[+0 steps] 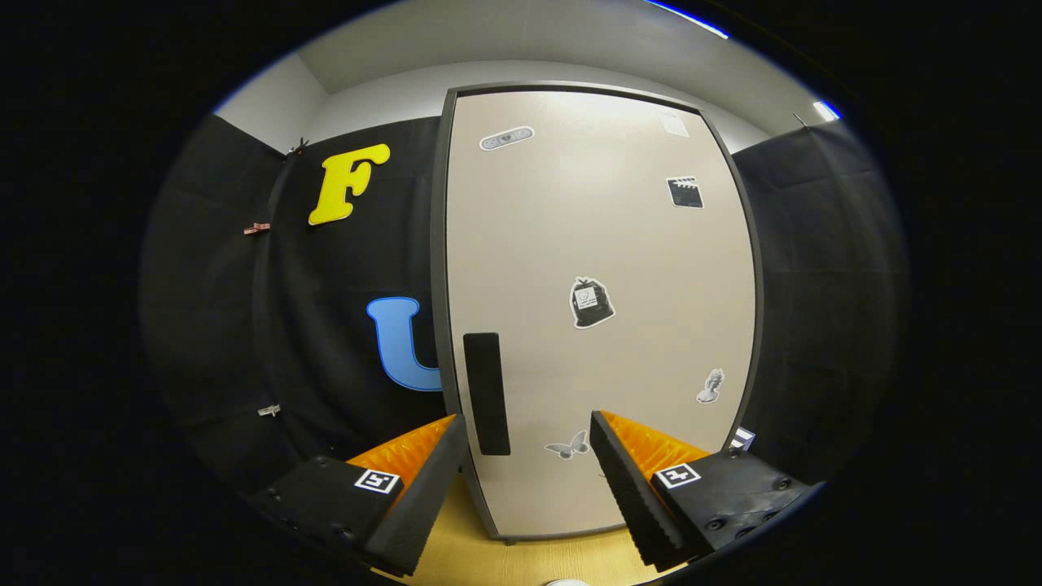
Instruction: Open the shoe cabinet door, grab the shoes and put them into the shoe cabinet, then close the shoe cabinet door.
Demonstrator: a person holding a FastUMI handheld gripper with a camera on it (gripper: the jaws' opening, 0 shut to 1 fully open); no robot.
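A tall beige shoe cabinet (pixel 602 309) with a smooth matte door and a dark grey frame stands shut on a pale wood-grain floor (pixel 521 561), backed by black cloth walls under a white ceiling. A flat black rectangular handle (pixel 486 393) sits near the door's left edge; small stickers (pixel 591 303) dot the panel. The gripper (pixel 529 448) has its ridged fingers wide apart, holding nothing, the handle just ahead beside the left finger.

No legible text. Stickers on the shoe cabinet door (pixel 598 244) are too small to read. Square coded markers on the tool (pixel 529 456), fingers spread apart, holding nothing.
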